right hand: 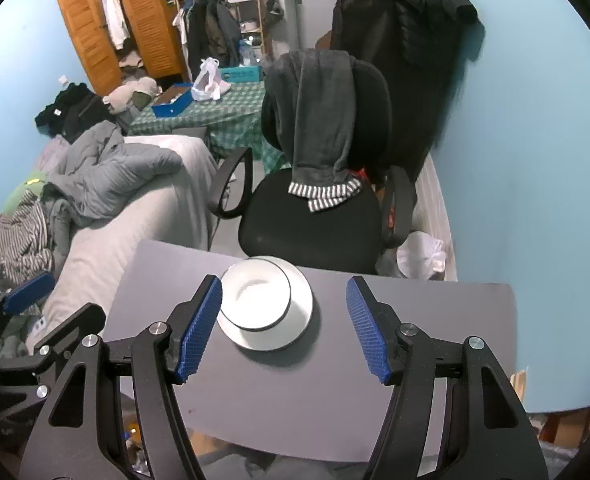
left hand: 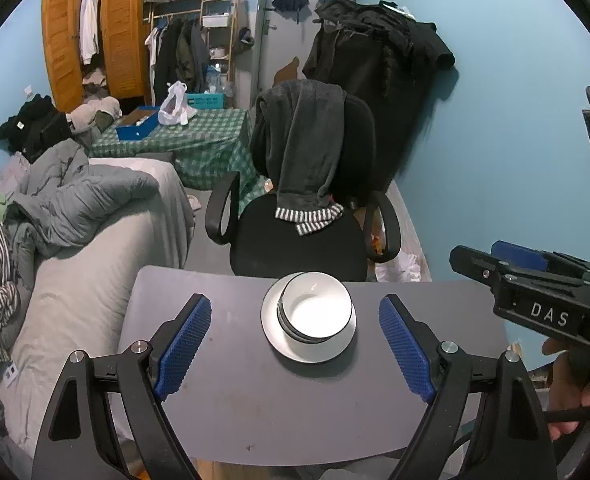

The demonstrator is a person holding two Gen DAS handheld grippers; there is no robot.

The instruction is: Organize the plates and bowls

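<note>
Bowls (left hand: 317, 312) sit stacked on a white plate (left hand: 273, 330) at the grey worktop's (left hand: 231, 408) far edge, before the office chair (left hand: 299, 240). Left gripper (left hand: 295, 346) and right gripper (right hand: 285, 326) hover above, jaws open, empty.

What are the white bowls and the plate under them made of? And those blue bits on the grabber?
The bowls and plate look like glazed ceramic: glossy white, dark-edged rims, though enamel is possible. The blue pads look like textured rubber: matte, with a fine grid pattern.
</note>
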